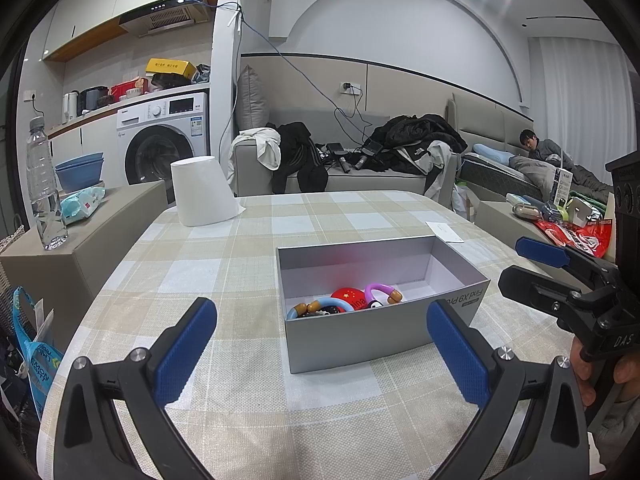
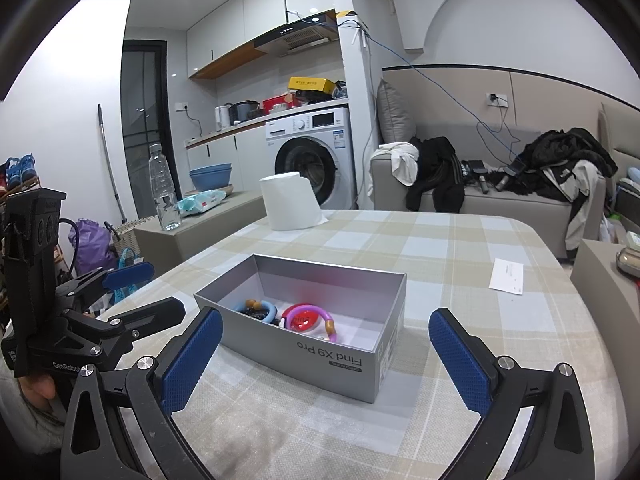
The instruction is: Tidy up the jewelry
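Jewelry lies in the grey box point(image 1: 372, 332); left gripper point(image 1: 320, 356) and right gripper point(image 2: 326, 354) hover, jaws open, empty; task appears finished.

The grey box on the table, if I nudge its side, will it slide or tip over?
The grey box is low, wide and open-topped, so it probably slides on the checked tablecloth rather than tipping. It holds only a few bracelets, so it is likely light.
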{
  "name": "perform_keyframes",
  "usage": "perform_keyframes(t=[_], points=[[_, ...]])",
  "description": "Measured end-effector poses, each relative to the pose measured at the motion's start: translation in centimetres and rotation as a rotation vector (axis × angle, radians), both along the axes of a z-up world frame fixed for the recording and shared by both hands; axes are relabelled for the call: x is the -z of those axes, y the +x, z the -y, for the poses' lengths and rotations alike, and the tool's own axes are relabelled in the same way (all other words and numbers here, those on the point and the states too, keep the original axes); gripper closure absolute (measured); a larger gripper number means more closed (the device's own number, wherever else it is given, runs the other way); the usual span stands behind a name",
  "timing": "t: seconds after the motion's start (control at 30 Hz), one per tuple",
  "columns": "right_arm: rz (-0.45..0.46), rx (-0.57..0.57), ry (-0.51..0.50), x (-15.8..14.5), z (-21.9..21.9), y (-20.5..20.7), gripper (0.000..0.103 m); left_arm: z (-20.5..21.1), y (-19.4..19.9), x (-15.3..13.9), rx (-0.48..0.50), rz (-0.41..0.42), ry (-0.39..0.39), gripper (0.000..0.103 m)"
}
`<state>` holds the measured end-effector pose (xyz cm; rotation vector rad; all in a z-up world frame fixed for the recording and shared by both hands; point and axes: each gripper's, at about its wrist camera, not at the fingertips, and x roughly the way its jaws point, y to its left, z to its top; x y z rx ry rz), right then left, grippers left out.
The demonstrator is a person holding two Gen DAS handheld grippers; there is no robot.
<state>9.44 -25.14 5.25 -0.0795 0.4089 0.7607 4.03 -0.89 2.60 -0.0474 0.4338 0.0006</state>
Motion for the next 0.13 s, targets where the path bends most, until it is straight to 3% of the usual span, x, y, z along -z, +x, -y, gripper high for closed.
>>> perform_keyframes(t=[0.13], points=[[-0.001, 0.001, 0.0, 0.05, -0.1, -0.07, 0.0, 0.02, 0.02, -0.03, 0.001, 0.0, 0.001, 0.001]])
